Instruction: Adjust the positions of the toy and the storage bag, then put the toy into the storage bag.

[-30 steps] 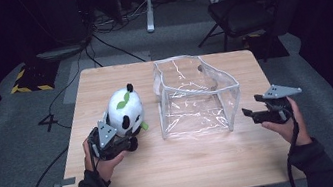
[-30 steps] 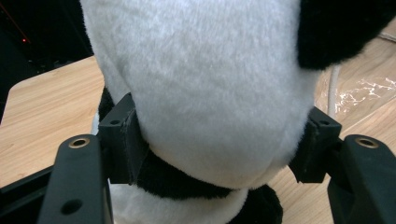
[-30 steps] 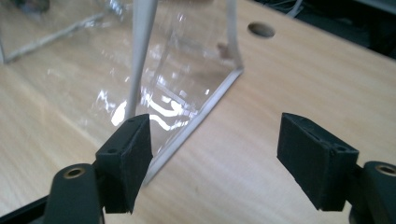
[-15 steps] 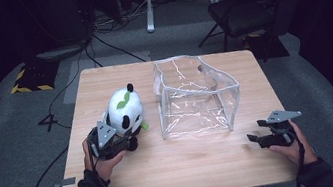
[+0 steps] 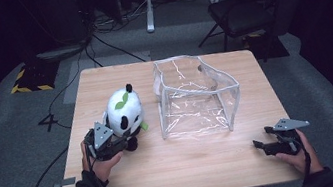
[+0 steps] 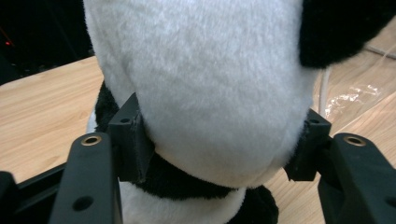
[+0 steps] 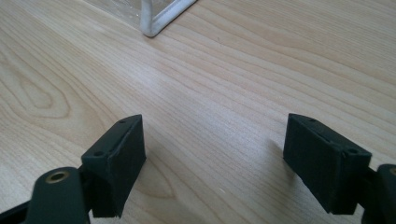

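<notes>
- Plush, white and black: the panda toy [image 5: 125, 114] sits upright on the wooden table [image 5: 192, 170], just left of the clear plastic bag [image 5: 195, 96], which stands open-topped at mid-table.
- Left gripper [image 5: 121, 143] is at the panda's near side. In the left gripper view its pads [image 6: 133, 137] press into the fur on both flanks, at the black band below the white head; the jaws have just been closing, with the toy between them. Clamped on the panda.
- Right gripper [image 5: 263, 143] lies low near the table's right front corner, well apart from the bag. Jaws have just been opening; they stand wide, with nothing but bare wood between them.
- Step in hand, as I judge it: secure the toy for a lift toward the bag. Squeeze until the stuffing resists, so the toy cannot slip out, then raise it straight up.
- The right gripper would do well to steady the bag's rim.
- Hard to make out: the panda's face, the bag's thin walls under glare, and whether the bag holds anything small.
</notes>
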